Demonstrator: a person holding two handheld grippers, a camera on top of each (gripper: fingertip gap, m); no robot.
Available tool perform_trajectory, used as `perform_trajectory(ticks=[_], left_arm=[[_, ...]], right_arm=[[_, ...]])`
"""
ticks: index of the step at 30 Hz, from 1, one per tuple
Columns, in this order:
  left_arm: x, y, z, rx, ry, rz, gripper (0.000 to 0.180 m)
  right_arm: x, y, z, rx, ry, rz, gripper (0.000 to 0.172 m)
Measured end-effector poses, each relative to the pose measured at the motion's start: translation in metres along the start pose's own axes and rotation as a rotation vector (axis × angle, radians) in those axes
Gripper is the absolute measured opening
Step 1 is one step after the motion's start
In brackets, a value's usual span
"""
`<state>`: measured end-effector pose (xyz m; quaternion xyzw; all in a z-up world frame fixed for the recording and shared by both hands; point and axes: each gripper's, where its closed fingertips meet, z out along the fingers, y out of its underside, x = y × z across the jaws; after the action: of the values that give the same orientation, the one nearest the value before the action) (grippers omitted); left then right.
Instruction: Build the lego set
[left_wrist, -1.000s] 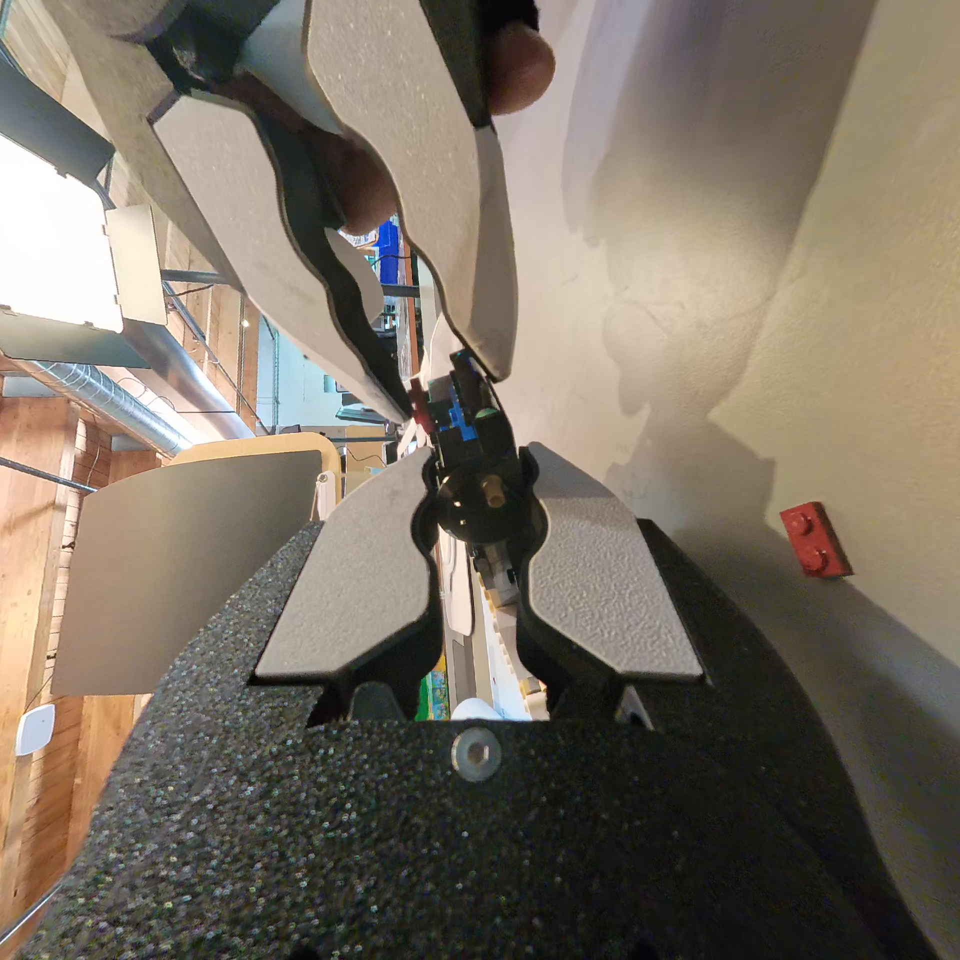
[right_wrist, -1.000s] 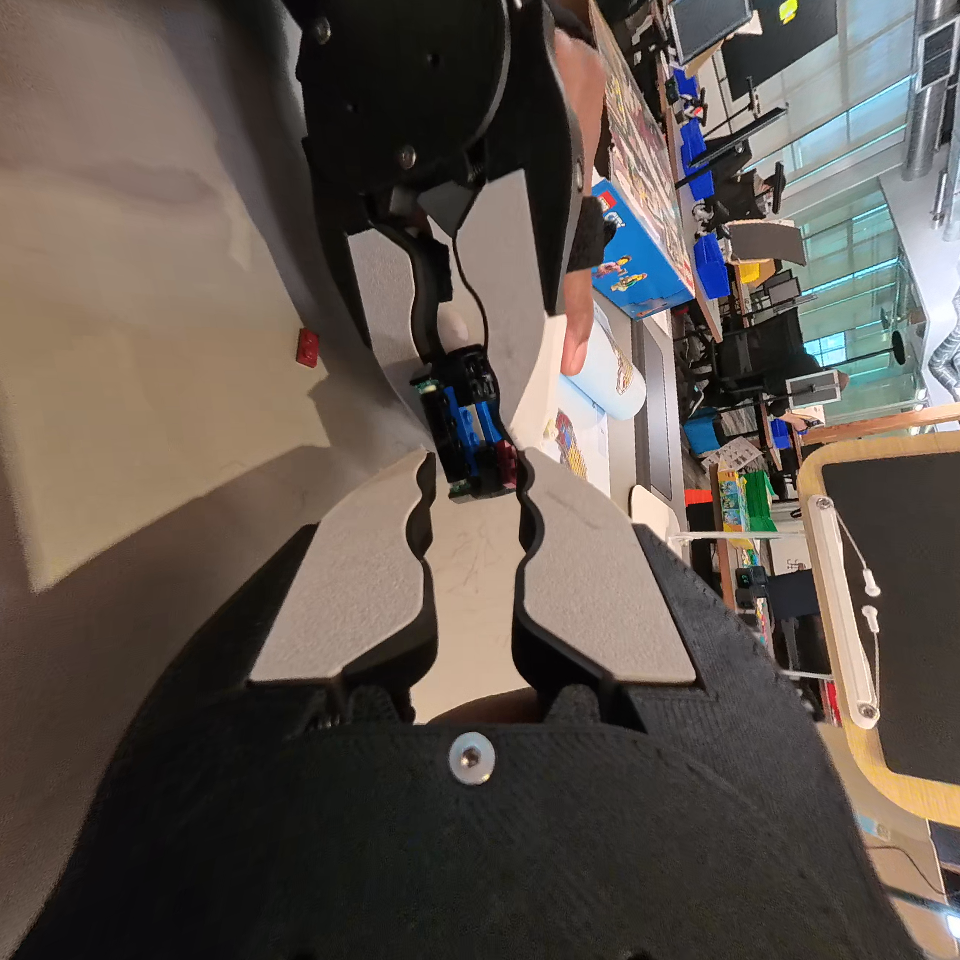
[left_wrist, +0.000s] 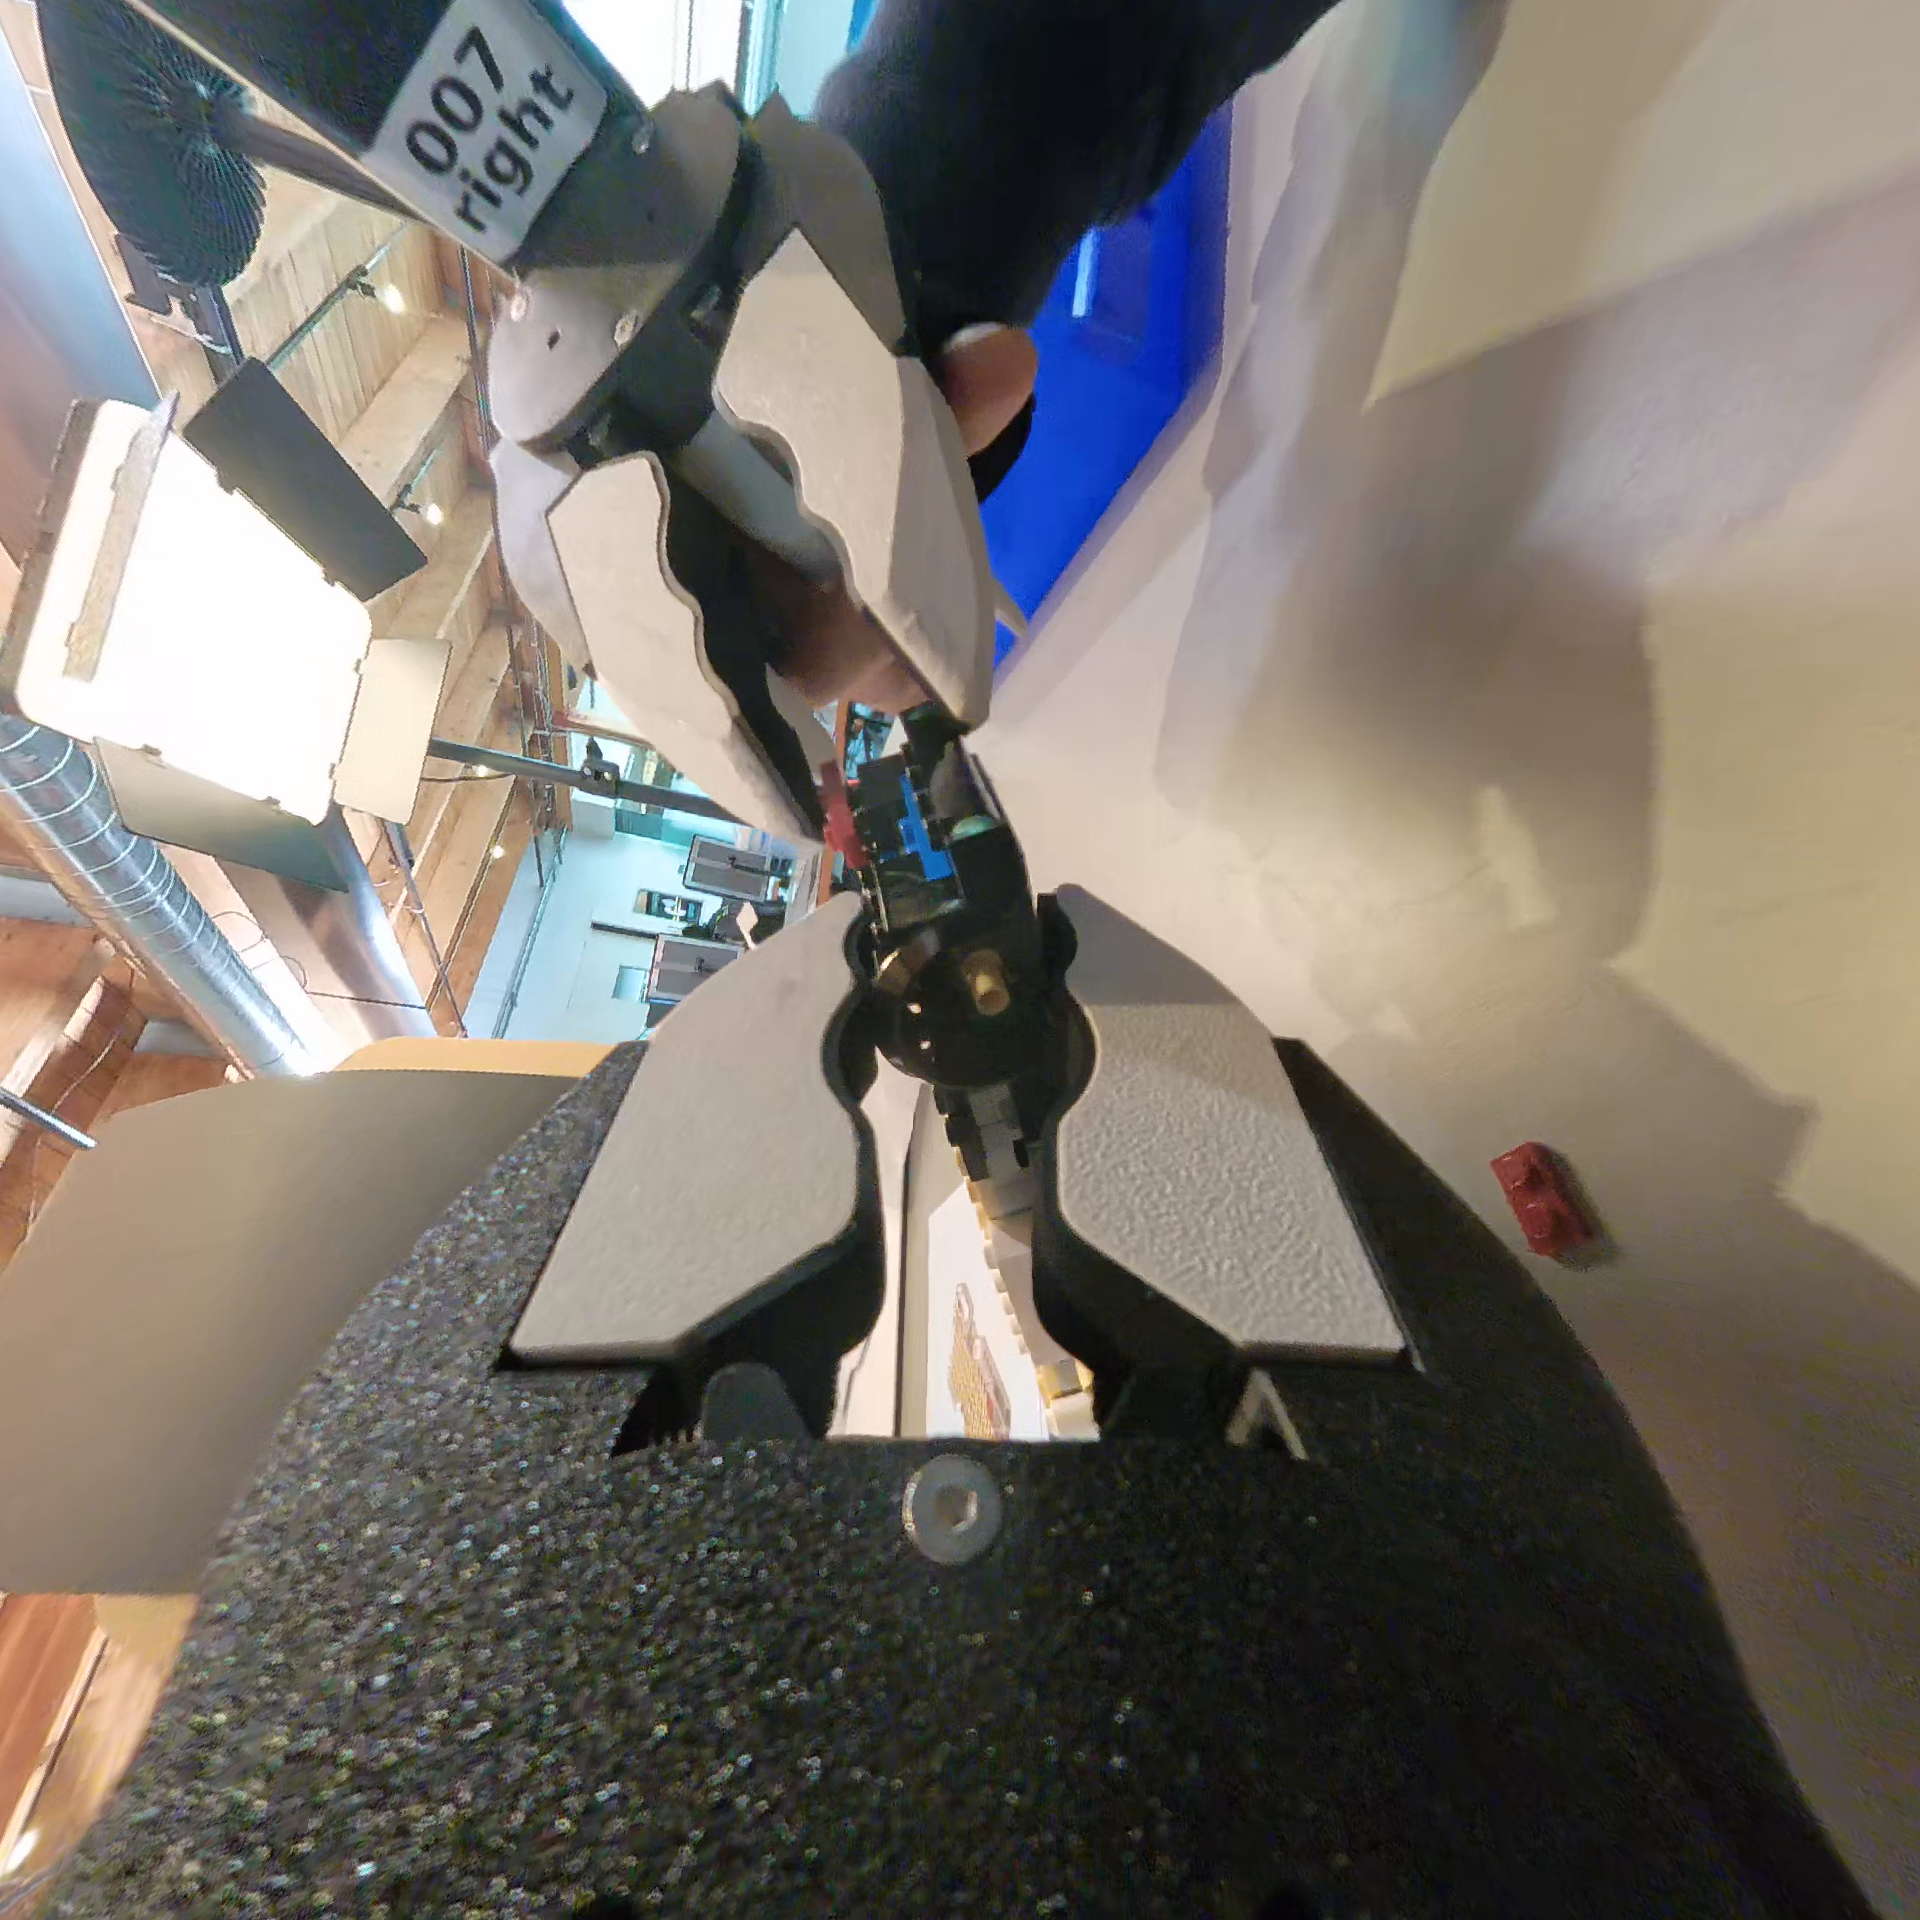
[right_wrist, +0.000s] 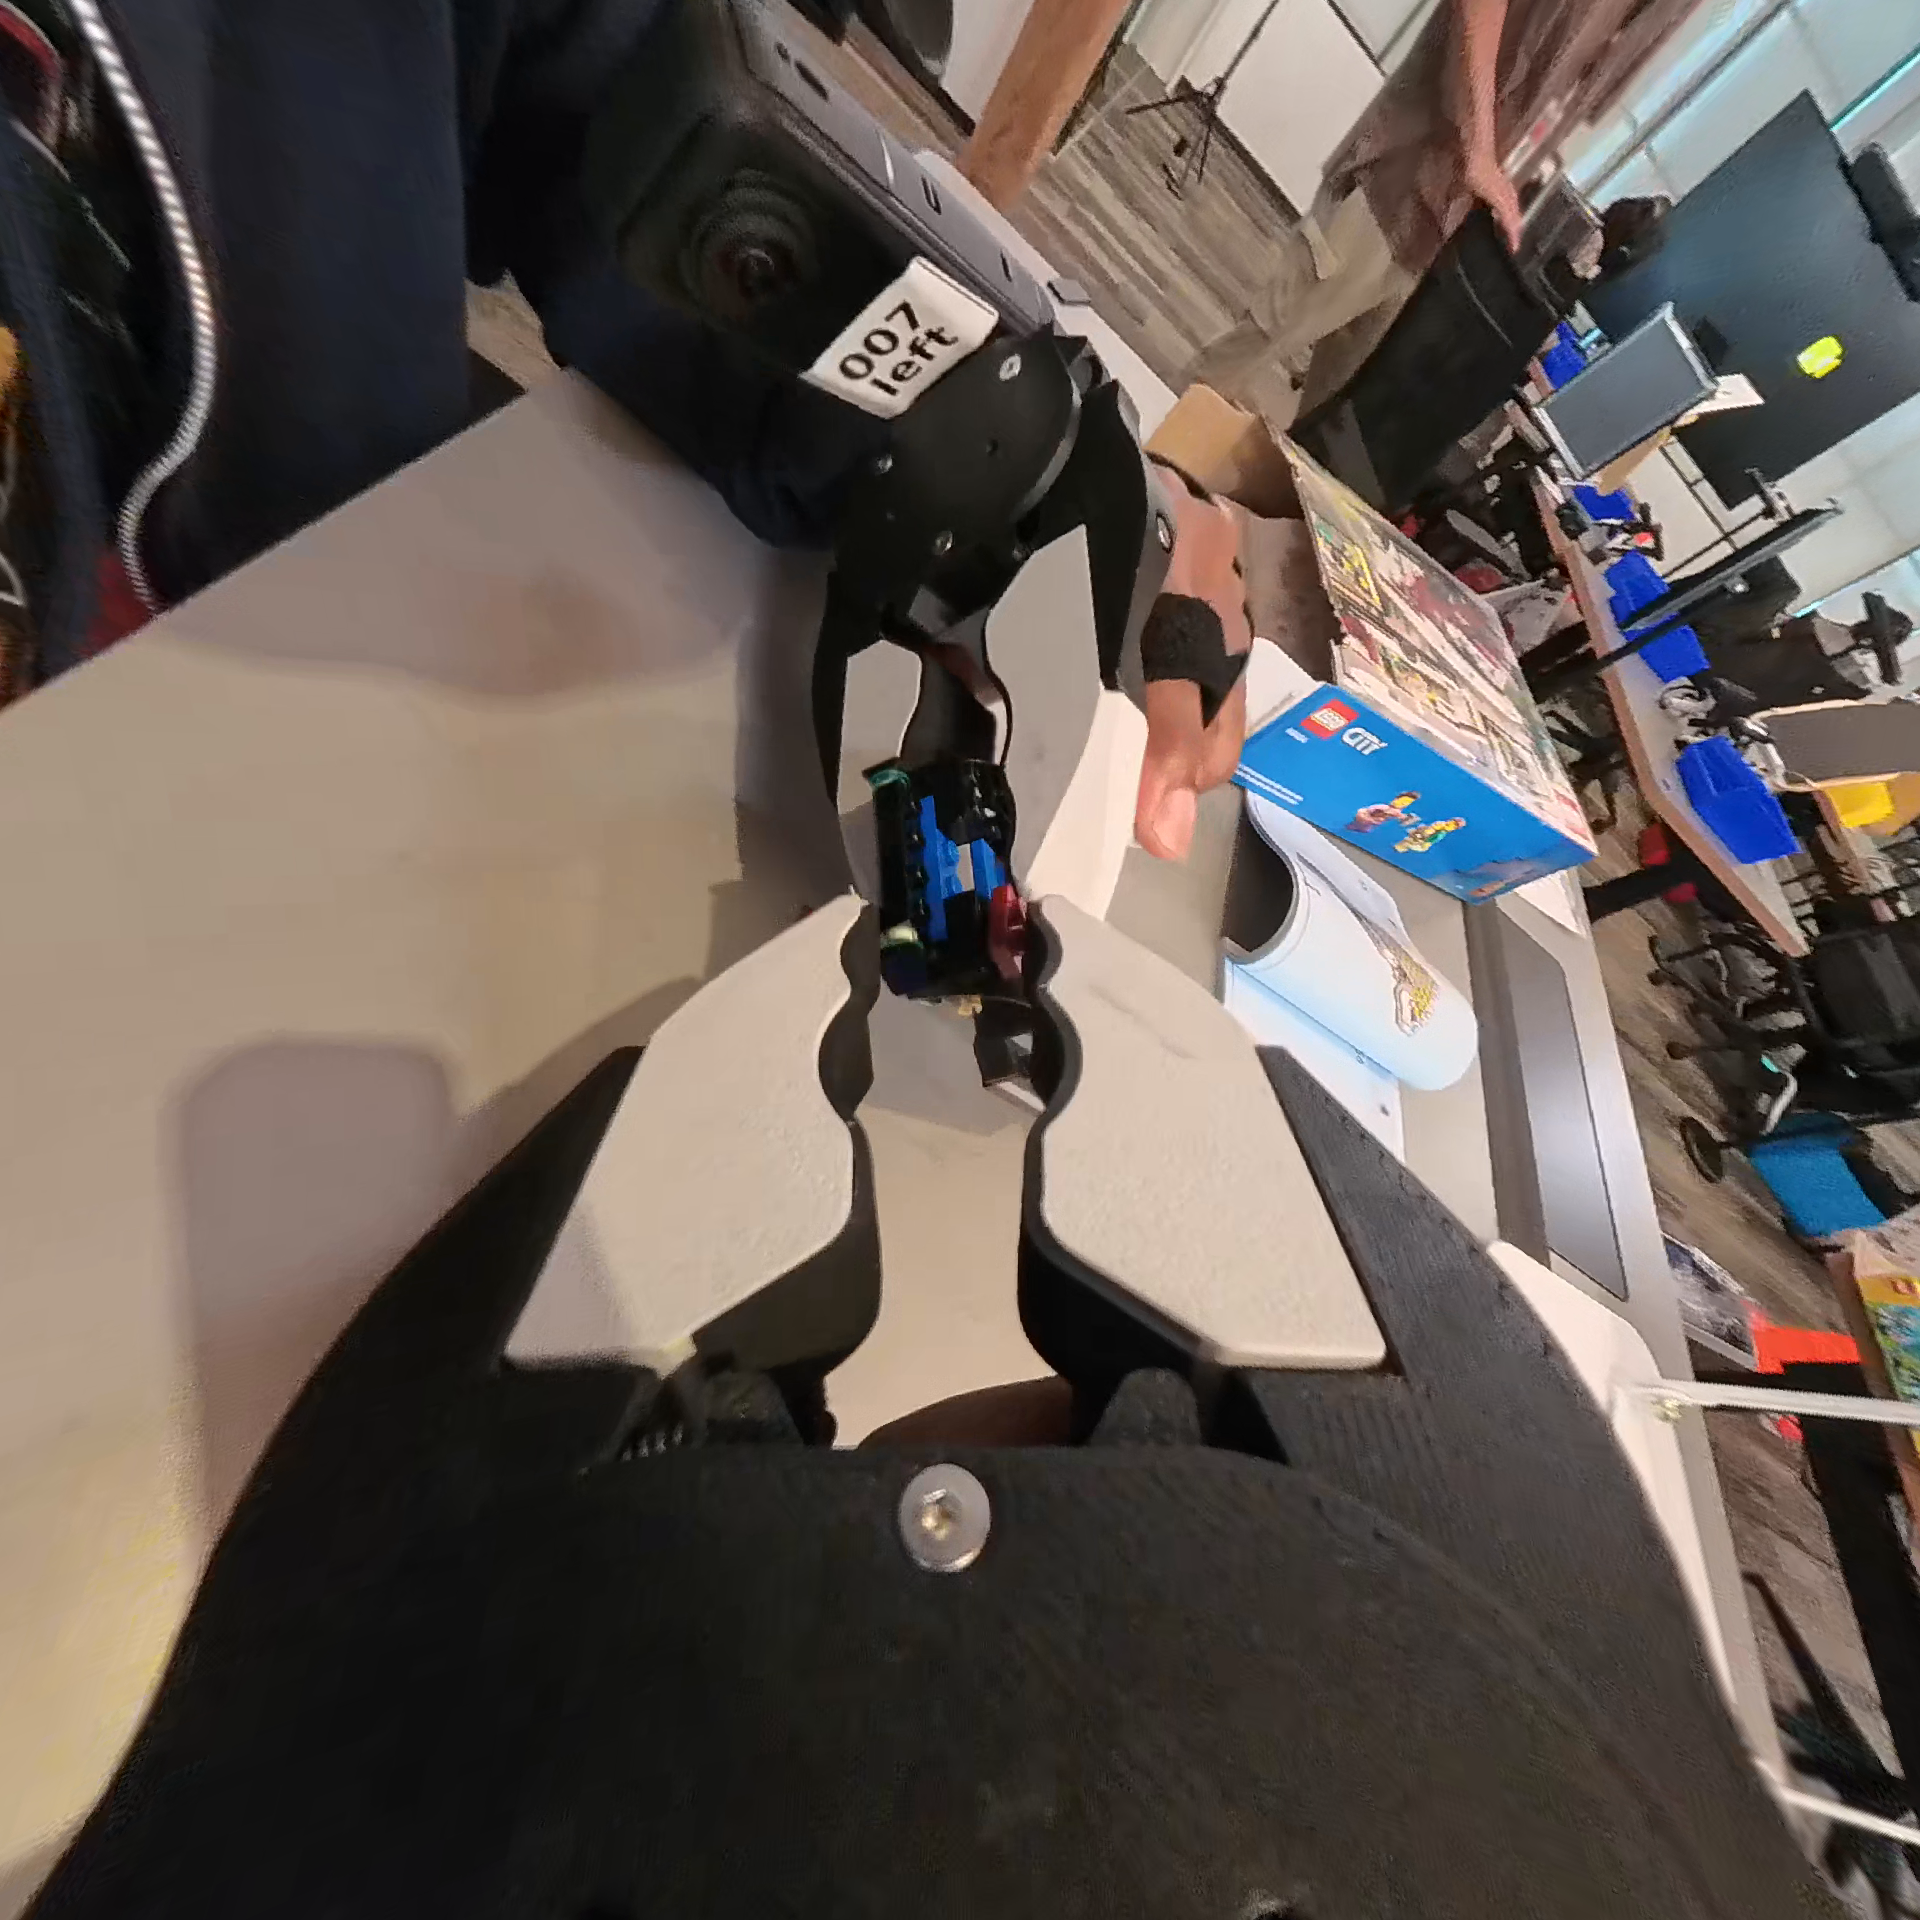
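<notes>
l tongs (left_wrist: 961, 971) clamp brick model (left_wrist: 935, 862) | r tongs (right_wrist: 945, 951) grip same model

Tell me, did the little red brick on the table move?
No. The red brick lies on the same table spot, right of the left tongs.

An open office or lab workspace is shown: rows of desks (right_wrist: 1704, 717) with monitors (right_wrist: 1621, 384), office chairs (right_wrist: 1860, 997) and blue bins (right_wrist: 1735, 800) are seen, with exposed ducts (left_wrist: 135, 894) under a wooden ceiling (left_wrist: 343, 364).
</notes>
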<state>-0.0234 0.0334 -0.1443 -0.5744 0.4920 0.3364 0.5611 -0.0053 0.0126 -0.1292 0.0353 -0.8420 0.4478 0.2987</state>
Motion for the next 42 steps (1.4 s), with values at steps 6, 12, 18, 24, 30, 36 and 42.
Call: perform_trajectory(ticks=[6, 12, 18, 24, 30, 36, 42], left_arm=[[-0.002, -0.009, -0.002, 0.047, 0.001, -0.025, 0.029], [-0.004, -0.018, -0.005, 0.085, -0.003, -0.032, 0.029], [-0.005, -0.024, -0.006, 0.106, -0.013, -0.033, 0.029], [-0.007, -0.023, -0.006, 0.104, -0.025, -0.051, 0.029], [-0.009, -0.024, -0.008, 0.120, -0.023, -0.093, 0.028], [-0.010, -0.023, -0.007, 0.137, -0.014, -0.152, 0.028], [-0.012, -0.024, -0.007, 0.157, -0.003, -0.216, 0.028]], right_arm=[[-0.004, -0.010, -0.003, 0.050, -0.045, 0.022, 0.026], [-0.009, -0.019, -0.005, 0.081, -0.108, 0.035, 0.027], [-0.011, -0.023, -0.009, 0.097, -0.126, 0.032, 0.028], [-0.007, -0.021, -0.009, 0.068, -0.065, -0.027, 0.027], [-0.004, -0.024, -0.008, 0.054, -0.021, -0.083, 0.027], [-0.001, -0.024, -0.008, 0.047, -0.008, -0.090, 0.026], [0.003, -0.026, -0.008, 0.064, -0.011, -0.071, 0.025]])
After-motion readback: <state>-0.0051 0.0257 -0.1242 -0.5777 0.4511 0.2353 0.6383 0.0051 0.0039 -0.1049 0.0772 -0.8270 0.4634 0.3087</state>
